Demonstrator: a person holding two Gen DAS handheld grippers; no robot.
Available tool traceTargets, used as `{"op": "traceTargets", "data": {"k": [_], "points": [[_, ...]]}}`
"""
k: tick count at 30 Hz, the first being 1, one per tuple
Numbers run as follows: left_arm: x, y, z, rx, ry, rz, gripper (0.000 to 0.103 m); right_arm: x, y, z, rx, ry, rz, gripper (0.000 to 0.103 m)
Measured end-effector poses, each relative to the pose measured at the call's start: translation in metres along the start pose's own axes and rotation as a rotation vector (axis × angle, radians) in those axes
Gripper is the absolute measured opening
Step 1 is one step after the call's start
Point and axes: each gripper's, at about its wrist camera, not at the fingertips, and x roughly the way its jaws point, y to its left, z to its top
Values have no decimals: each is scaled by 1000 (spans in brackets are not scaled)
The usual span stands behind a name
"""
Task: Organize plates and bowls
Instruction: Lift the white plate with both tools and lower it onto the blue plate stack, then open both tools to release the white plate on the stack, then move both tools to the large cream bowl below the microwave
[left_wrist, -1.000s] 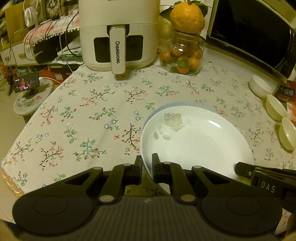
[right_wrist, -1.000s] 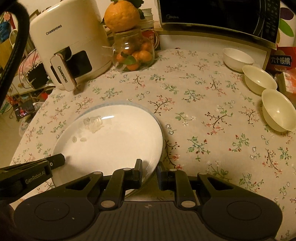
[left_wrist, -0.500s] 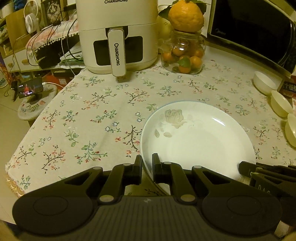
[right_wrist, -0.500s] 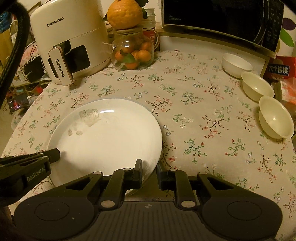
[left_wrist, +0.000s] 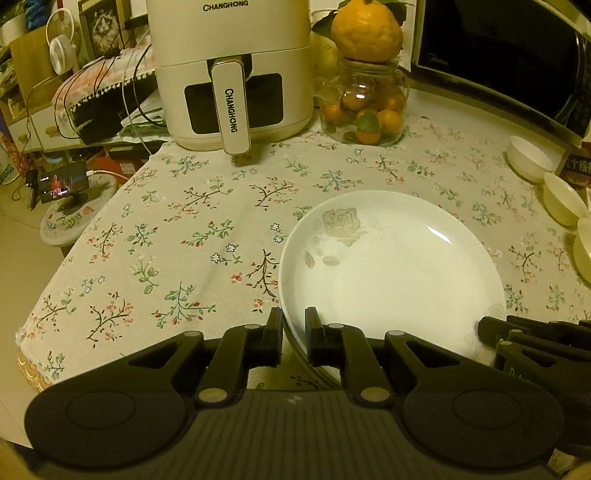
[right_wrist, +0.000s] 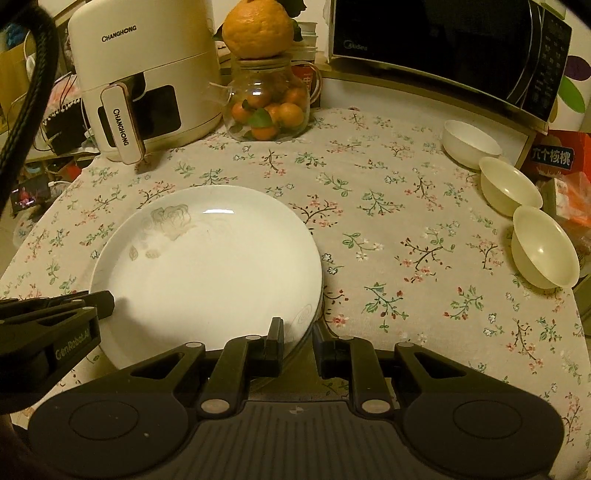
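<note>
A white plate (left_wrist: 391, 266) with a grey rose print lies level on the flowered tablecloth, on top of another plate whose darker rim shows just beneath its near edge. My left gripper (left_wrist: 293, 325) holds the plate's near left rim, and its jaws are opening with the rim between them. My right gripper (right_wrist: 298, 334) is shut on the near right rim of the same plate (right_wrist: 210, 266). Each gripper shows in the other's view. Three empty bowls, white (right_wrist: 471, 147), cream (right_wrist: 509, 186) and cream (right_wrist: 543, 251), stand in a row at the right.
A cream air fryer (left_wrist: 232, 74) and a glass jar of oranges (left_wrist: 365, 114) stand at the back. A black microwave (right_wrist: 443, 48) fills the back right, with a red box (right_wrist: 554, 158) beside the bowls. The table's left edge (left_wrist: 37, 332) drops to the floor.
The white plate has come down and levelled out, so the blue rim of the plate under it no longer shows at the far side. Both grippers stay on its near rim.
</note>
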Motion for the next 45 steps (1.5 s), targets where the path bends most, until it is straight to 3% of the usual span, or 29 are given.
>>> {"op": "traceTargets", "data": {"k": [14,17,23,25,31,37,45], "points": [[-2,7,8,-17,-1,9,32,0,-18,6,78,0,63,26],[-5,6,11,-8,-12,17,43,-1,-22,9,88,-3,69,28],[-16,3,26,8,-71,41,64,-6,-31,17,77,-16,85,47],[-19,0,32,3,-85,32,70,-10,-35,21,74,-31,81,64],[-29,-10,49,5,-140,-33,94,-23,-50,34,53,-91,30,90],[-39,-24,62,0,-181,-73,102,-38,-68,48,41,-130,8,99],[-49,-42,81,-6,-184,-146,103,-62,-108,62,49,-158,27,100]]}}
